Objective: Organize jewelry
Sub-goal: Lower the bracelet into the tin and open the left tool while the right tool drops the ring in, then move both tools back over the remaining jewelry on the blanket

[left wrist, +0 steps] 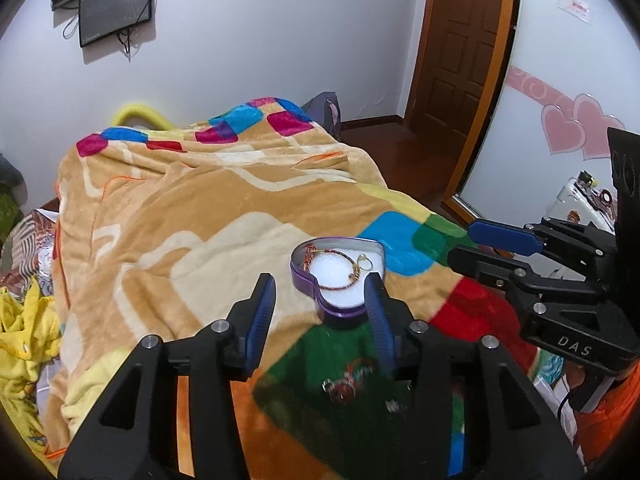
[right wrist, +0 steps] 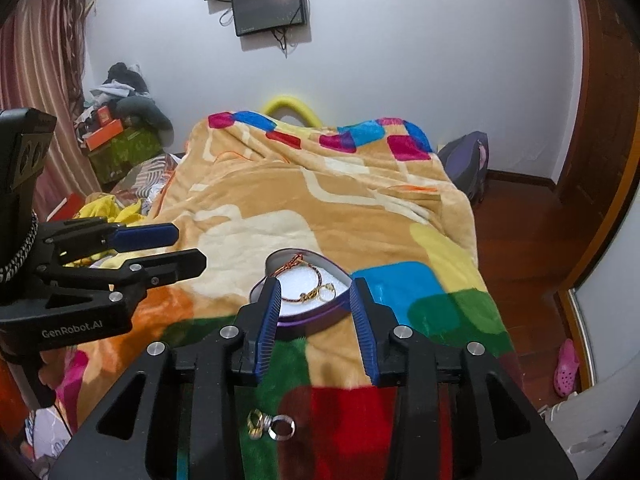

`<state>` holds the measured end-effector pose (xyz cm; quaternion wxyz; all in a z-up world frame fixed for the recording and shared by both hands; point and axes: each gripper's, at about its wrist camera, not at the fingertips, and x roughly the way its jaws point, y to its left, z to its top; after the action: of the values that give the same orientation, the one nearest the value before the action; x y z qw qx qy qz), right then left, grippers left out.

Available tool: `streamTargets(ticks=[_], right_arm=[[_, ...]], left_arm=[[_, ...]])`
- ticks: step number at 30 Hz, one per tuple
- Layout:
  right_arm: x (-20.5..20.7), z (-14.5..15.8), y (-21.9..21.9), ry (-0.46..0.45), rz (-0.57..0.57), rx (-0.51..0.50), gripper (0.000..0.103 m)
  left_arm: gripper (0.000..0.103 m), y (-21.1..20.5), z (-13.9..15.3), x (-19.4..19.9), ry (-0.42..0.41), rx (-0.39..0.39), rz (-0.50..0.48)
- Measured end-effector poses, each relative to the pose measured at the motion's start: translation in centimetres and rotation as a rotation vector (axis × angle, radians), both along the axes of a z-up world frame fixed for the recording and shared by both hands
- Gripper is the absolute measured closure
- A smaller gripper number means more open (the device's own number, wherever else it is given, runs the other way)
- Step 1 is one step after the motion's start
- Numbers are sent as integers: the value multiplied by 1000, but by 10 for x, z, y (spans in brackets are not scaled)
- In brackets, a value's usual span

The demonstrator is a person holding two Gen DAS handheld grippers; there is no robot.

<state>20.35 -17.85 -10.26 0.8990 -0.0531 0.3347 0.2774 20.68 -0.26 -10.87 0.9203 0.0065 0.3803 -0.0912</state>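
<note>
Right then, your left gripper [left wrist: 320,300] hung above the patchwork fleece blanket [left wrist: 168,216] with its blue-padded fingers [left wrist: 262,312] spread apart and nothing between them. Your right gripper [right wrist: 316,308] was likewise parted and empty, and each one showed at the side of the other's view.

Ahead of both tools sat the purple heart-shaped metal tin [right wrist: 298,320], lid off, resting on the blanket beside a blue patch [right wrist: 396,284]. Its white foam lining [left wrist: 334,276] held a thin red-and-gold beaded bracelet [right wrist: 300,276], looped loosely across the foam, and a small gold ring [right wrist: 328,288] lying against the bracelet near the tin's far wall.

Closer to you, under the right gripper, two loose rings lay on the blanket outside the tin: a gold-toned ring [right wrist: 256,424] on the green patch and a silver ring [right wrist: 282,428] just beside it, the two touching or nearly so. In the left wrist view that spot was blurred, so you could not make out the pieces clearly there.
</note>
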Motion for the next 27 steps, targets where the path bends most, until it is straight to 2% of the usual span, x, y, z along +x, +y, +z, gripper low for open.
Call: streamTargets(ticks=[3,5,10,20,27], right_arm=[[-12,4,-3,-8,4,3,68],[-20,5,-5,-17,0,0,61],[-34,2,-10,-22,-9,-15,59],[-51,-18,-19,12,-25,-62,59],[-51,-48,-26,103,-18,-67,59]], left_arm=[[52,-1,5,-14,-13,6,0],[51,-2,8,-23,-21,14,2],[47,-6,5,-42,-16,26,-7],[47,-11,-31,-57,90,42,-27],[47,-14,-58,-62,155,39,-30]])
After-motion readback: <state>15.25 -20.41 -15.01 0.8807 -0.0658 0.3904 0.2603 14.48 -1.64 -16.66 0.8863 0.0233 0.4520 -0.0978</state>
